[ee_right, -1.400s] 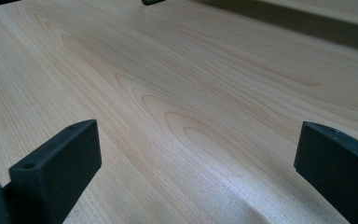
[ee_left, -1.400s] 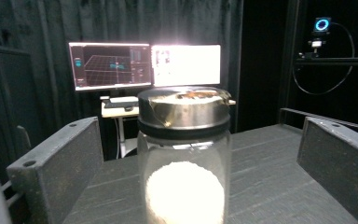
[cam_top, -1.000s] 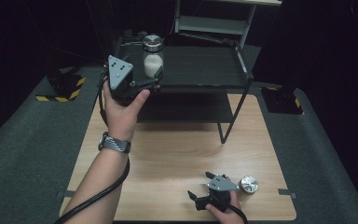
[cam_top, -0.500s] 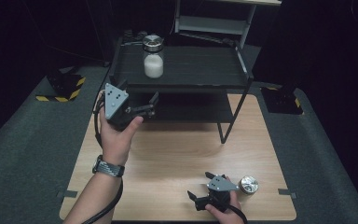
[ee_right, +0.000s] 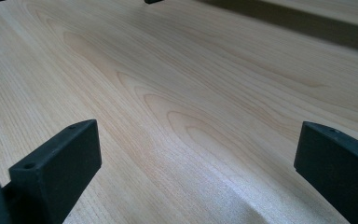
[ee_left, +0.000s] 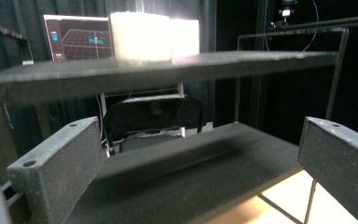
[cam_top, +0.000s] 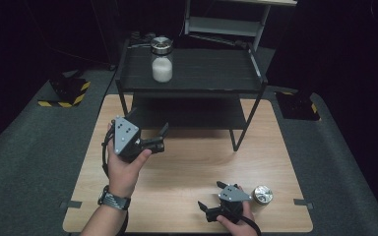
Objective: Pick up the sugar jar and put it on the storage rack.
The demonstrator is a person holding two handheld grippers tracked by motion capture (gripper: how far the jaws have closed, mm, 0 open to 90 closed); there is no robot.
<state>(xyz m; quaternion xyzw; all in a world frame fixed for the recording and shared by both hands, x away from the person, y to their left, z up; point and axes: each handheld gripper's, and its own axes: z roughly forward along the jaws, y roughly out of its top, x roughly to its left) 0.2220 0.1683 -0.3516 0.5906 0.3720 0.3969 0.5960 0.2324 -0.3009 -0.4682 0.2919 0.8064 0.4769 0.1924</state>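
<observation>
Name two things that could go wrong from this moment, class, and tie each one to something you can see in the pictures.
1. The jar stands near the front edge of the rack's top shelf; the open left gripper, held just below and in front, might knock it off if it swings up.
2. The metal lid lies close beside the open right gripper near the table edge; a careless nudge could push it off.

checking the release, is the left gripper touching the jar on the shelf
Apart. The high view shows the left gripper open over the table, with bare shelf between it and the jar.
</observation>
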